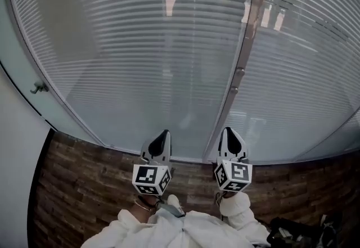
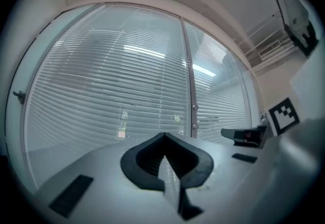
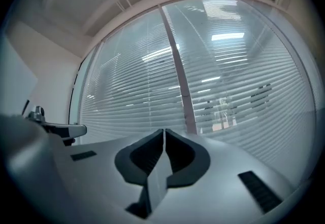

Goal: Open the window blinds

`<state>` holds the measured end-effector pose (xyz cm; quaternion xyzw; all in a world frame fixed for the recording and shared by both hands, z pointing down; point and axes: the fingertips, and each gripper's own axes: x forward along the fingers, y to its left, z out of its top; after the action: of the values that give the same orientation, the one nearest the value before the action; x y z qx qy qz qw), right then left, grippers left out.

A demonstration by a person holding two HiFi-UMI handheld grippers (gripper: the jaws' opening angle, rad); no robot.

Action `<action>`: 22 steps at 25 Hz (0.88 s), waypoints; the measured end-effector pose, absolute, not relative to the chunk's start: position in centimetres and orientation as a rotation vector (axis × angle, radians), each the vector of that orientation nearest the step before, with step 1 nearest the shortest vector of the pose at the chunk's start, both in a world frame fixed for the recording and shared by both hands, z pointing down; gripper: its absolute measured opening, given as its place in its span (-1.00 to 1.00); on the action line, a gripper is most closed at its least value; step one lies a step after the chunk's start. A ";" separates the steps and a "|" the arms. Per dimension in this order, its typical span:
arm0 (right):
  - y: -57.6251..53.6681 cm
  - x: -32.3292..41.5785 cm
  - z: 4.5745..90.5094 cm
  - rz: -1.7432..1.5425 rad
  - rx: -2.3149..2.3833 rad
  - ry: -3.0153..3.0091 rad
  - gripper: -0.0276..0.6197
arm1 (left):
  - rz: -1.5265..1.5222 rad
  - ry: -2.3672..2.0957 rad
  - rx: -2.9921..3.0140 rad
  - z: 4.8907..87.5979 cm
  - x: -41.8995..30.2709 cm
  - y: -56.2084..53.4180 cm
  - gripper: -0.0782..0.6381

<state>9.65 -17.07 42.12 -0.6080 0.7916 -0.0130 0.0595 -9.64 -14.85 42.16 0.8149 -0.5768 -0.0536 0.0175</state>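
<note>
In the head view, the window blinds were shut flat and filled the whole window, from its left edge to its right edge. They seemed to sit behind glass. A thin post split the window into two parts. The left gripper and the right gripper pointed at the bottom edge of the window, one on each side of the post, near the glass but not touching it. Below them was a wooden floor. A small knob sat at the window's left edge, well apart from both grippers. In the left gripper view, the jaws were pressed together with nothing between them, and the slats and the post stood ahead. The right gripper view showed the same: jaws closed tight and holding nothing. No cord or rod for the blinds showed in any view. So the grippers could bump the hard glass if they pushed on, because the glass stood in the way of the slats. With the jaws closed, they also could not grab the knob, if that was what worked the blinds.
</note>
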 end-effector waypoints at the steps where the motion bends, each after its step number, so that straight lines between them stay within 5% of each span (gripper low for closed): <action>1: -18.5 9.7 41.5 -0.008 -1.860 2.387 -0.86 | -0.177 -1.778 2.546 41.7 -10.2 -16.5 -0.79; 11: -24.6 13.1 39.7 0.076 -2.048 2.287 -0.87 | -0.179 -1.615 2.605 41.2 -7.6 -24.7 -0.79; 14: -26.4 13.7 35.0 0.573 -2.172 2.384 -0.83 | -0.187 -1.614 2.632 40.2 -7.3 -25.8 -0.79; 16: -28.2 13.3 33.1 0.997 -2.260 2.513 -0.54 | -0.206 -1.633 2.644 39.5 -7.4 -26.5 -0.79; 22: -31.8 13.0 30.9 1.749 -2.337 2.604 -0.52 | -0.240 -1.593 2.637 39.6 -5.7 -27.1 -0.79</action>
<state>13.02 -31.75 30.93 -0.5536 0.6170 0.4143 -0.3757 -5.71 -27.13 39.58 0.8531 -0.5153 -0.0776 0.0258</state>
